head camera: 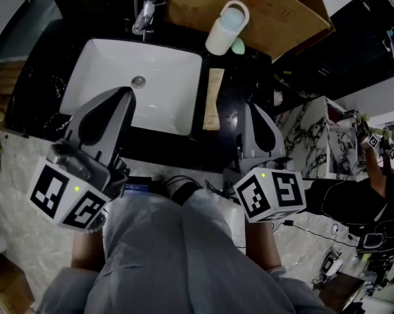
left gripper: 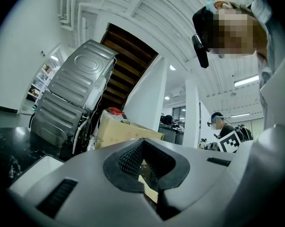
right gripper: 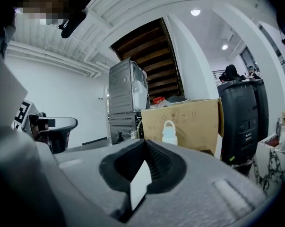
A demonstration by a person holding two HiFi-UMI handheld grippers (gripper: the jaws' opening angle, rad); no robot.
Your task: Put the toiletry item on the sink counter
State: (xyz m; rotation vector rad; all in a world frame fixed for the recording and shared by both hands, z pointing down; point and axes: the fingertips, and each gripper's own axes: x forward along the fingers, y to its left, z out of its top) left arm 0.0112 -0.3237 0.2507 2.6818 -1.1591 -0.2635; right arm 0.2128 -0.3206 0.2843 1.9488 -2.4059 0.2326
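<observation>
The toiletry item [head camera: 212,99], a flat beige tube, lies lengthwise on the black sink counter [head camera: 239,84], just right of the white basin [head camera: 112,64]. No gripper touches it. My right gripper [head camera: 250,107] hovers over the counter's front edge a little to the right of the tube, jaws shut and empty; in its own view the right gripper [right gripper: 144,142] shows dark pads meeting at the tip. Over the basin's front left corner sits my left gripper [head camera: 126,91], also with jaws together and holding nothing, and the left gripper [left gripper: 143,141] looks the same from its own camera.
A white handled bottle [head camera: 226,26] [right gripper: 169,133] stands at the back of the counter with a green item [head camera: 238,44] beside it, in front of a cardboard box [head camera: 249,2]. The faucet [head camera: 143,15] is behind the basin. A marble-patterned stand [head camera: 327,136] lies right.
</observation>
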